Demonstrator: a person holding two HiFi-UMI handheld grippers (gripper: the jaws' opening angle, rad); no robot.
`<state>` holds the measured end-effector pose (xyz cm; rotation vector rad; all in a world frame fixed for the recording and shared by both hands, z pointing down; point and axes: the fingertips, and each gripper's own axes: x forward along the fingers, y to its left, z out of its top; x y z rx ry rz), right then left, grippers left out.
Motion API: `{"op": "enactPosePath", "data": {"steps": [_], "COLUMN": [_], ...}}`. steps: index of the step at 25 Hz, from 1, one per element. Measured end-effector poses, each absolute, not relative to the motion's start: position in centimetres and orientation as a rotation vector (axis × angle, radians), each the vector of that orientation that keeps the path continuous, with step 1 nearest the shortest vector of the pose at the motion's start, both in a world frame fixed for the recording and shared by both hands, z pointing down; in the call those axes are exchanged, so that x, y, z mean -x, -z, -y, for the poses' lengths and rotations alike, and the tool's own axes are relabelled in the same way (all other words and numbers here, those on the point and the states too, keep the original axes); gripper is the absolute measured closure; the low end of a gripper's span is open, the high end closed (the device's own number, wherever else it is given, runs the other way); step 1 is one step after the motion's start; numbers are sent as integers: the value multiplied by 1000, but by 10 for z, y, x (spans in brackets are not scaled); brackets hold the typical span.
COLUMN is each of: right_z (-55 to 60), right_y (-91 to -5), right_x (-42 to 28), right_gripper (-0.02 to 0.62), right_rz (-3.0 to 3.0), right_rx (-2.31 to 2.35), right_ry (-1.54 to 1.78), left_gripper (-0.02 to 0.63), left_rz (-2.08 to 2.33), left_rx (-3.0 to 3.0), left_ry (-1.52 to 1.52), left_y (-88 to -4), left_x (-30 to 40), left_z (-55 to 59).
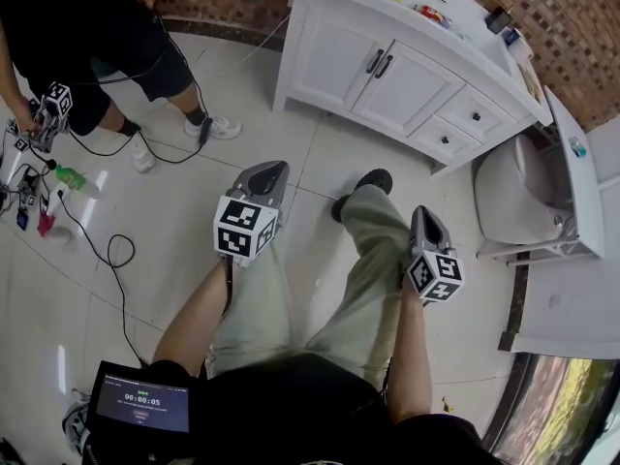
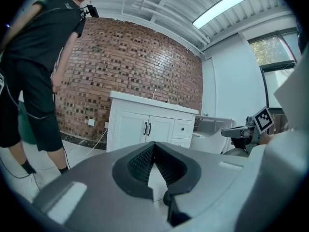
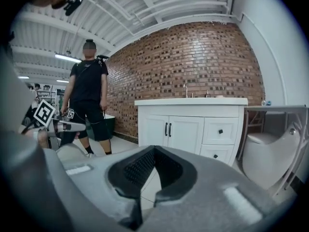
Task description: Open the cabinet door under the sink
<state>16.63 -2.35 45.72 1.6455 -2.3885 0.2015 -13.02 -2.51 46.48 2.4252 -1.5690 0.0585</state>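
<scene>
The white sink cabinet (image 1: 407,56) stands against the brick wall, some steps ahead of me. Its two doors are closed, with a pair of black handles (image 1: 380,63) at their meeting edge. The left gripper view shows the doors (image 2: 145,127) straight ahead, and the right gripper view shows them (image 3: 169,129) too. My left gripper (image 1: 274,168) is shut and empty, held over my left leg. My right gripper (image 1: 422,211) is shut and empty as well, over my right leg. Both point toward the cabinet and are far from it.
A person in black (image 1: 87,37) stands at the left holding another gripper (image 1: 48,114). Cables (image 1: 116,250) and a green bottle (image 1: 73,177) lie on the tiled floor. Two drawers (image 1: 460,129) sit right of the doors. A white toilet (image 1: 518,197) stands at the right.
</scene>
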Motion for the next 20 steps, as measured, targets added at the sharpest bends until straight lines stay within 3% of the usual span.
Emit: {"op": "enactPosePath", "data": {"steps": [8,20], "right_z": [116,238], "right_y": [-509,-477], "right_x": [-124,-179], "right_gripper": [604,603], "right_rz": [2209,2323], "right_rx": [-1495,-1787], "right_ry": [-143,-356], "left_gripper": [589,589], "left_rz": [1483,1270], "left_rx": [-2468,-2600], "left_ry": [-91,-245], "left_y": [-464,-465], "left_x": [126,66], "left_z": [122,288]}}
